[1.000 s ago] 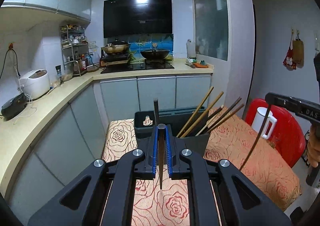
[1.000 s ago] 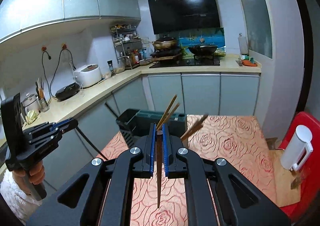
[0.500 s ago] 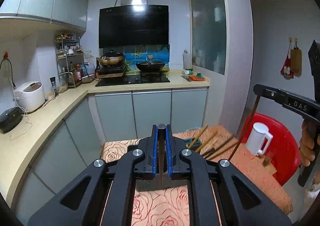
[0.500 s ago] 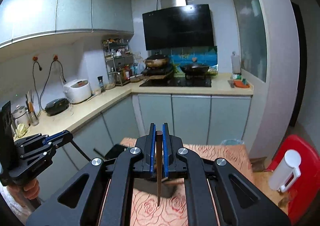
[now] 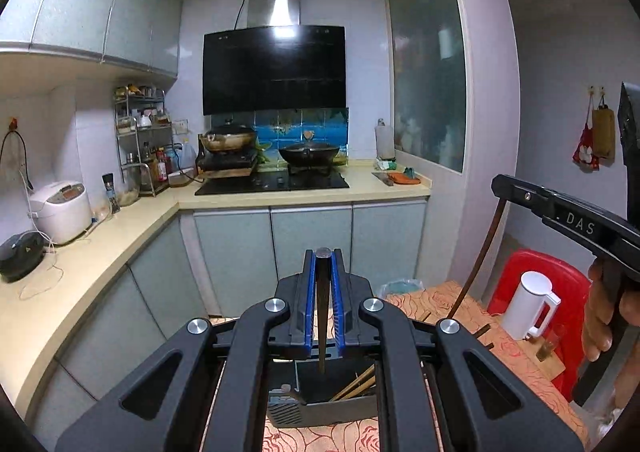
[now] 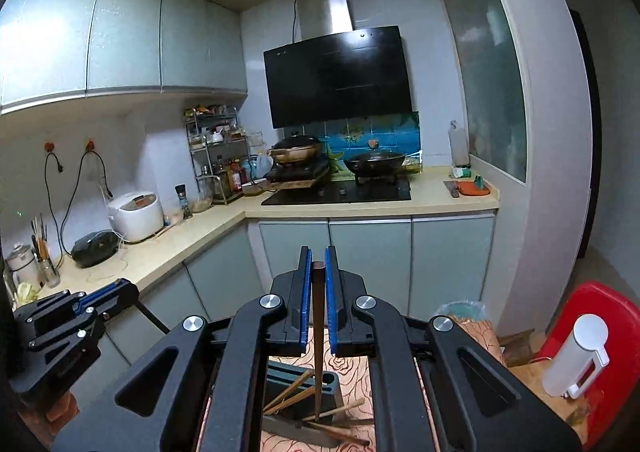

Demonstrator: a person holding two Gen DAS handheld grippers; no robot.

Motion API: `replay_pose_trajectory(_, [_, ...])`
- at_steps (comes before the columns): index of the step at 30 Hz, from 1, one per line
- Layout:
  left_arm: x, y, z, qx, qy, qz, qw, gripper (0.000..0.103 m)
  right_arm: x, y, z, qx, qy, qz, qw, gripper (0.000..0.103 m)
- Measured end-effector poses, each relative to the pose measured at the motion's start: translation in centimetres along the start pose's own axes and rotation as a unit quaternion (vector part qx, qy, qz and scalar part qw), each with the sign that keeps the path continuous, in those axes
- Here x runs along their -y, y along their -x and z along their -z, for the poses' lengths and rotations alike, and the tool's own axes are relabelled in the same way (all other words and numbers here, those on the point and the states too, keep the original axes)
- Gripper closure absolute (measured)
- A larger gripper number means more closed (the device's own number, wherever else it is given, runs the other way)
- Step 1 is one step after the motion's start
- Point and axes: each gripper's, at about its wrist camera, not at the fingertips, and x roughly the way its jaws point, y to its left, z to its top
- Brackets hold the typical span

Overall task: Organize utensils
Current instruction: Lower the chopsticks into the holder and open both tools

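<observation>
Each hand-held gripper, left (image 5: 323, 304) and right (image 6: 318, 304), is clamped on one dark chopstick (image 5: 321, 316), hanging upright above the near dark holder (image 6: 298, 408) of chopsticks (image 6: 294, 394), likely for dropping in.

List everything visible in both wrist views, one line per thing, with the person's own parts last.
dark wooden chopstick: one, dark brown, clamped upright in the left tool.
second dark chopstick: one, brown, clamped in the right tool.
loose bamboo chopsticks: several, tan, leaning in and across the holder.
dark grey plastic utensil holder: one, on the rose-patterned tablecloth.
white lidded jug: one, right of the table, before the red plastic chair.
white rice cooker: one, on the beige counter.
dark woks: two, on the hob.
black range hood: one, on the back wall.
left tool: black with blue pads, shut.
right tool: same, shut.
hand: one, gripping the right tool's handle.
</observation>
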Motion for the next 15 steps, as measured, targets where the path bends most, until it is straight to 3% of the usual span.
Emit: replay_pose_trajectory(15, [-0.9, -4.9, 4.7, -0.054, 0.001, -0.010, 0.9985, 0.096, -0.3, -3.5, 3.2, -0.030, 0.000, -0.008, 1.000, 0.096])
